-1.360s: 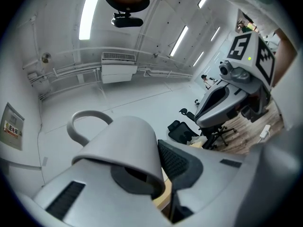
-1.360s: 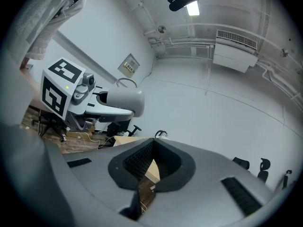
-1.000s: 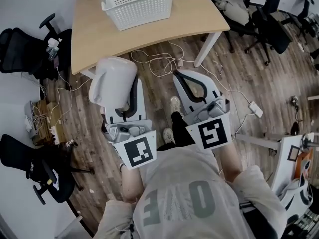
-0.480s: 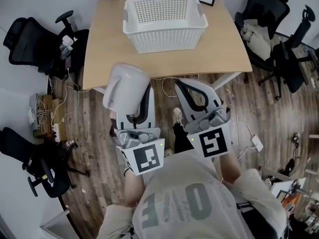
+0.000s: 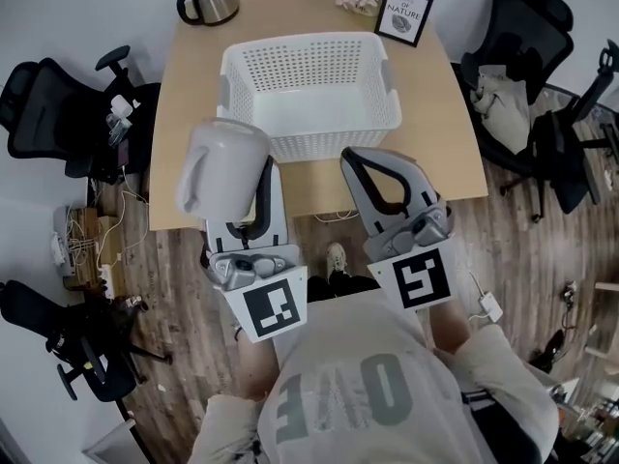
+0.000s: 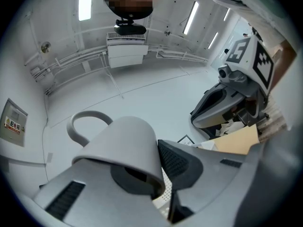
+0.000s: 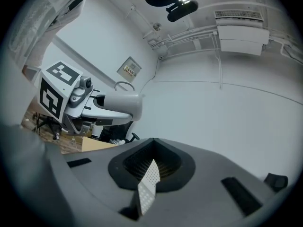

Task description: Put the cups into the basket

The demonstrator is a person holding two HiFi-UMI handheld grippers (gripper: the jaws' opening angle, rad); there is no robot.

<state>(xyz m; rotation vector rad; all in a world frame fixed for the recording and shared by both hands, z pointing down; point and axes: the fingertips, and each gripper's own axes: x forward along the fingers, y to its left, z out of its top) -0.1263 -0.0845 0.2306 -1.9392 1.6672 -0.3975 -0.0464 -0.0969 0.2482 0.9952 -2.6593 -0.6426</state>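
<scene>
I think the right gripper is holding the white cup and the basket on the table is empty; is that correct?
Not quite: the left gripper view shows the white cup clamped in the left gripper, not the right gripper, which is shut on nothing. The basket on the table is indeed empty.

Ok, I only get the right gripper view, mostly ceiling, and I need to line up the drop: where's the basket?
Observer: The white basket stands on the wooden table, just beyond the cup.
Operator: Anything in it?
Observer: The head view shows it empty.
Operator: How is the cup gripped?
Observer: The left hand-held gripper pinches the cup's wall, one jaw inside the mouth, one outside.
</scene>
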